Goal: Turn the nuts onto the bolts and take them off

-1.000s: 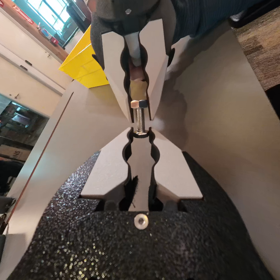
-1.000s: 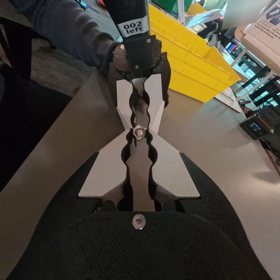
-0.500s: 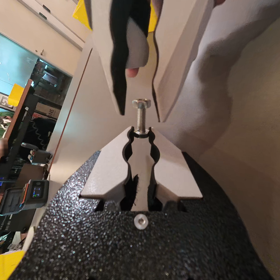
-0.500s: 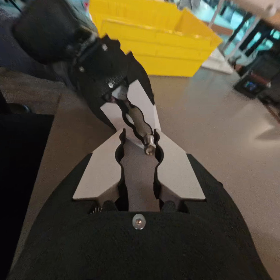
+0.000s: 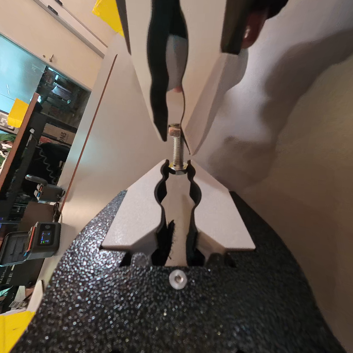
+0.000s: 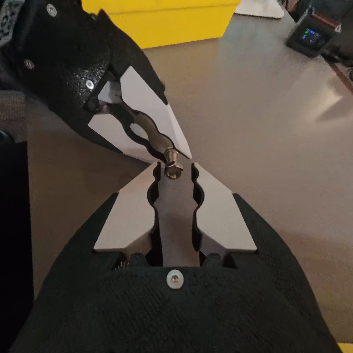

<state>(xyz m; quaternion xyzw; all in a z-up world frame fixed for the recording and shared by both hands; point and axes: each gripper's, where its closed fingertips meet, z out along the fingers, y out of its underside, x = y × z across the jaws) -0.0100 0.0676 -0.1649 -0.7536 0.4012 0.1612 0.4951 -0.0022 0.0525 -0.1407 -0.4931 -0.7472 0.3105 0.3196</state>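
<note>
The left tongs (image 5: 178,163) are clamped on the head of the bolt (image 5: 177,150), and the threaded shank points straight out ahead of them, clear of the table (image 6: 248,133). The nut (image 5: 174,131) sits at the far end of the thread, only just on, as far as the right wrist view shows.

The change is on the right. A second ago the right tongs (image 6: 175,164) were shut on that nut. Half a second ago they had let go and drawn back. Now they are apart again around it, with the nut between the two tips, nearer the left one; no contact with either can be made out. The left tongs' grip on the head has not changed, though the bolt now lies at a slant in the right wrist view instead of head-on.

This reads as a release and re-grip between turns: one twist has been made and the right tongs are reset for the next. Whether the nut is going on or coming off cannot be told from these views.

Behind the work, a yellow bin (image 6: 162,23) stands on the table. Only its outer wall shows, so its contents are hidden. A small dark device with a lit screen (image 6: 313,36) sits to its right.
</note>
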